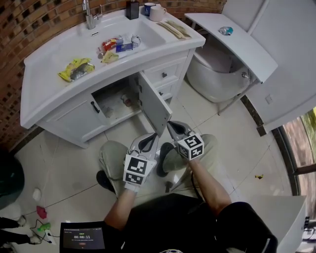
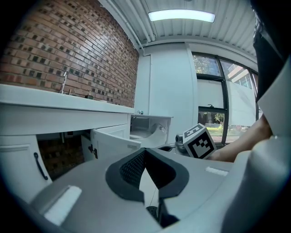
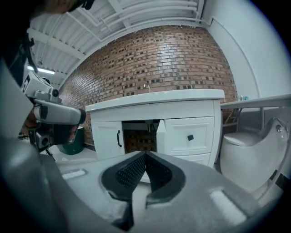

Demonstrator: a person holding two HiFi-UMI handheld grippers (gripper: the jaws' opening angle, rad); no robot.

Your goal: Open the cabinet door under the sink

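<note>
The white sink cabinet (image 1: pixel 59 106) has its right under-sink door (image 1: pixel 155 106) swung wide open toward me, showing the dark inside (image 1: pixel 116 101). Its left door (image 1: pixel 79 118), with a black handle (image 1: pixel 94 106), stays closed. Both grippers hover side by side over my knees, a short way in front of the open door's edge. The left gripper (image 1: pixel 154 136) is shut with nothing between its jaws, as is the right gripper (image 1: pixel 171 125). In the left gripper view the left gripper (image 2: pixel 145 151) points past the open door (image 2: pixel 113 143). In the right gripper view the right gripper (image 3: pixel 146 154) faces the opening (image 3: pixel 138 139).
Two drawers (image 1: pixel 165 75) sit right of the opening. A toilet (image 1: pixel 217 74) stands under a white shelf (image 1: pixel 237 42) at the right. The countertop holds a yellow packet (image 1: pixel 76 69), wrappers, mugs (image 1: pixel 157 12) and a faucet (image 1: pixel 90 17). A dark bin (image 1: pixel 7 178) stands far left.
</note>
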